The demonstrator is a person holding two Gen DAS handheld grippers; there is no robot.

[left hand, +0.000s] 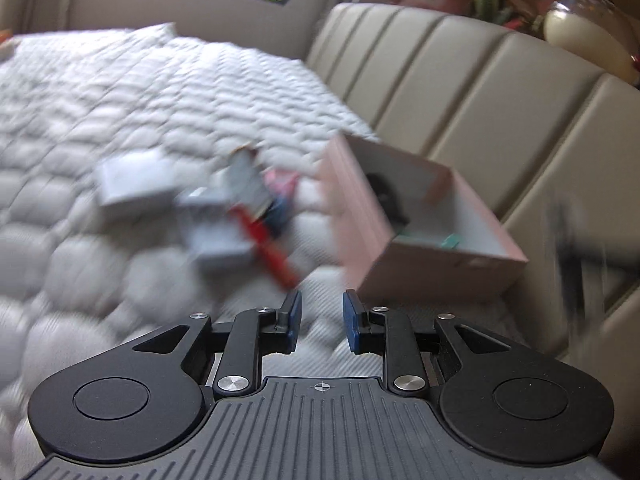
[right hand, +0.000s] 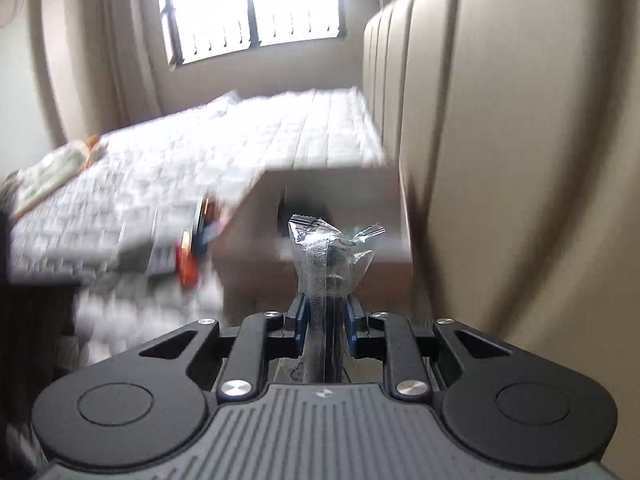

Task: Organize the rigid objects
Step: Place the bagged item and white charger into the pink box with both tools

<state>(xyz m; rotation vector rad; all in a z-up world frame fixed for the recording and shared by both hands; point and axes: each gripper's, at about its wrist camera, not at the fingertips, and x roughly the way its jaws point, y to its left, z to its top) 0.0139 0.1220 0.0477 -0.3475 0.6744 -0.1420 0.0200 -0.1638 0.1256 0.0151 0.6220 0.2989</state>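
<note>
Left gripper: fingers parted, empty, above the white quilted mattress.
Right gripper: fingers clenched on a clear crinkled plastic packet, held in front of the box.
Left view only: open pink cardboard box interior, dark round item inside; blurred red stick and white boxes beside it.
Right view only: the packet.

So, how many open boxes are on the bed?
1. The pink box lies on the mattress beside the headboard, right of the loose pile. Blur may hide others.
</note>
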